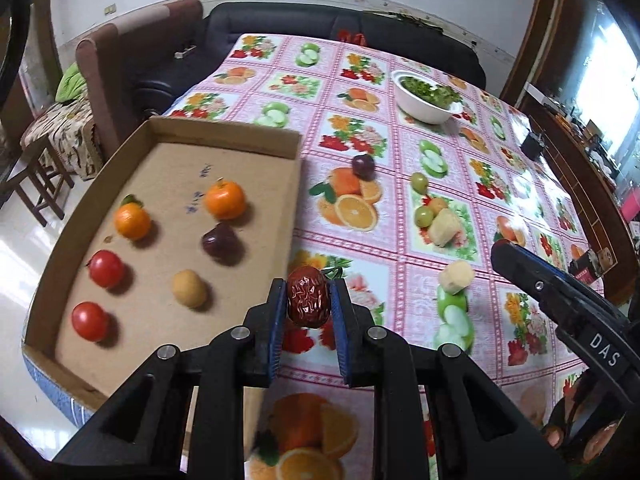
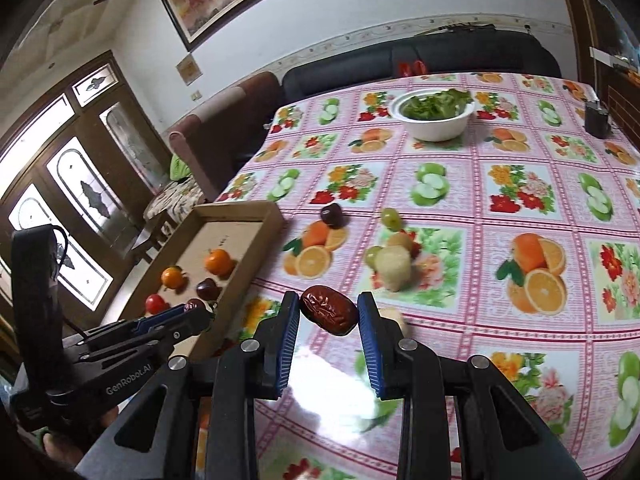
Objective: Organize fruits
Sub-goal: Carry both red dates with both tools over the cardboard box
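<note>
Dates: wrinkled, glossy, dark red. Left hand-held gripper (image 1: 309,300) clamps one date (image 1: 308,299) upright by cardboard tray (image 1: 224,130); right hand-held gripper (image 2: 329,312) clamps another date (image 2: 329,310) crosswise above bench (image 2: 460,208).

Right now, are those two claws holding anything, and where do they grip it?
Each holds a red date. The left gripper pinches its date across the sides; the right gripper clamps its date at the two ends.

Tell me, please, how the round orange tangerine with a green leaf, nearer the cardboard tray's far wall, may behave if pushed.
The round orange tangerine would probably roll, as nothing touches it. The shallow cardboard tray wall would likely stop it. Its green leaf may make the rolling uneven.
</note>
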